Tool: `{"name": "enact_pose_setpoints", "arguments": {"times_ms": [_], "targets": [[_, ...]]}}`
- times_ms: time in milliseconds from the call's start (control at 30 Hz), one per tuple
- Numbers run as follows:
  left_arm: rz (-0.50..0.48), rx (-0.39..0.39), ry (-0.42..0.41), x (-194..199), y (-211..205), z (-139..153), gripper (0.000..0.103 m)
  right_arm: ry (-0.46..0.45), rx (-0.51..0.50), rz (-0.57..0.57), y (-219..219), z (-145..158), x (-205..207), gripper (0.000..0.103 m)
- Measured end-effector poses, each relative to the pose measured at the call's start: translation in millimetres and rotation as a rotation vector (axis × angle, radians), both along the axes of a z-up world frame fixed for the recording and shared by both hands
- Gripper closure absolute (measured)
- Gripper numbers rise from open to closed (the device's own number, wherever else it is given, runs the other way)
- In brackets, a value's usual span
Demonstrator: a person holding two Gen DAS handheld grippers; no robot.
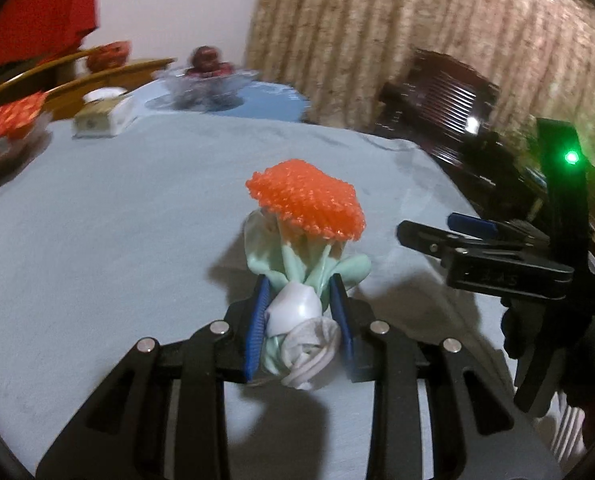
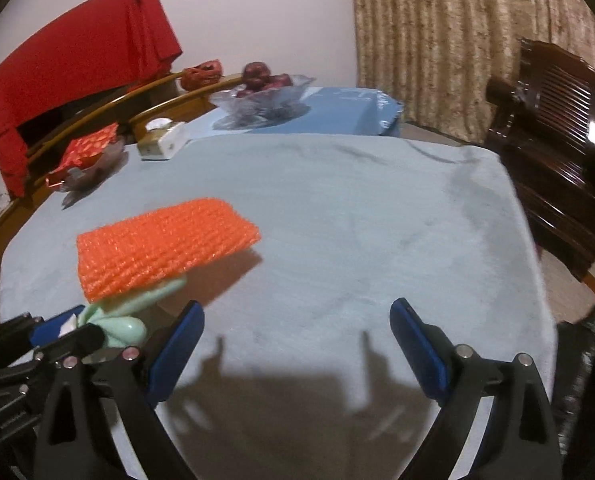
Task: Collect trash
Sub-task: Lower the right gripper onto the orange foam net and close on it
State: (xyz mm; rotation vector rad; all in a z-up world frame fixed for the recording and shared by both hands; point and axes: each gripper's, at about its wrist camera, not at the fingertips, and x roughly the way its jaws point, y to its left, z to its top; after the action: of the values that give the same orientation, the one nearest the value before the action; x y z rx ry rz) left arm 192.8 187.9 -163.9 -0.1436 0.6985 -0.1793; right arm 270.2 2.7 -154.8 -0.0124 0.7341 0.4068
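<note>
Closest in, left gripper (image 1: 301, 316), blue pads (image 1: 257, 320) pinched narrow on a bundle of trash (image 1: 297, 312): crumpled white wrapper down between the pads, pale green plastic (image 1: 265, 256) fanning out above, orange foam net (image 1: 305, 202) flopping off the top. Bundle off the tablecloth (image 1: 117, 220), its shadow thrown on the cloth below. Same bundle in the right wrist view at lower left, orange net (image 2: 161, 246) spread flat and wide, green plastic (image 2: 125, 322) bunched beneath it, left gripper (image 2: 57, 334) clamped at its base. Right gripper (image 2: 295, 344) spread wide, blue pads (image 2: 177, 348) well apart, nothing between them but bare light-blue cloth (image 2: 337, 220) and shadow. From the left wrist view, right gripper (image 1: 421, 236) poking in from the right edge, near the bundle but not touching; how far apart its fingers stand, impossible to tell from this side. Far edge of the table: glass bowl of dark red fruit (image 2: 263, 90), small white box (image 2: 163, 142), dish with red-and-gold wrappers (image 2: 85, 156). Red cloth (image 2: 77, 60) draped over furniture at back left, patterned curtain (image 2: 437, 40) behind, dark wooden chair (image 2: 553, 120) at right.
</note>
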Motion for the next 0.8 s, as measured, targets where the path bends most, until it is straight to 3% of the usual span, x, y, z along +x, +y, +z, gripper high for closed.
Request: {"name": "enact_pose_setpoints", "arguments": {"times_ms": [133, 200, 667, 800], "targets": [[-0.118, 0.063, 0.061, 9.8, -29.1, -13.6, 0.074, -0.003, 0.004, -0.043, -25.2, 2.3, -4.0, 0.011], [-0.105, 0.097, 0.101, 13.9, -36.0, -22.7, 0.074, 0.004, 0.004, -0.057, -32.9, 1.0, -3.4, 0.011], [-0.073, 0.046, 0.121, 14.1, -31.0, -28.3, 0.074, 0.036, 0.026, -0.007, -11.3, -16.0, 13.7, 0.011], [-0.071, 0.048, 0.129, 15.5, -31.6, -29.5, 0.074, 0.063, 0.025, 0.013, -4.1, -24.9, 18.3, 0.018]]}}
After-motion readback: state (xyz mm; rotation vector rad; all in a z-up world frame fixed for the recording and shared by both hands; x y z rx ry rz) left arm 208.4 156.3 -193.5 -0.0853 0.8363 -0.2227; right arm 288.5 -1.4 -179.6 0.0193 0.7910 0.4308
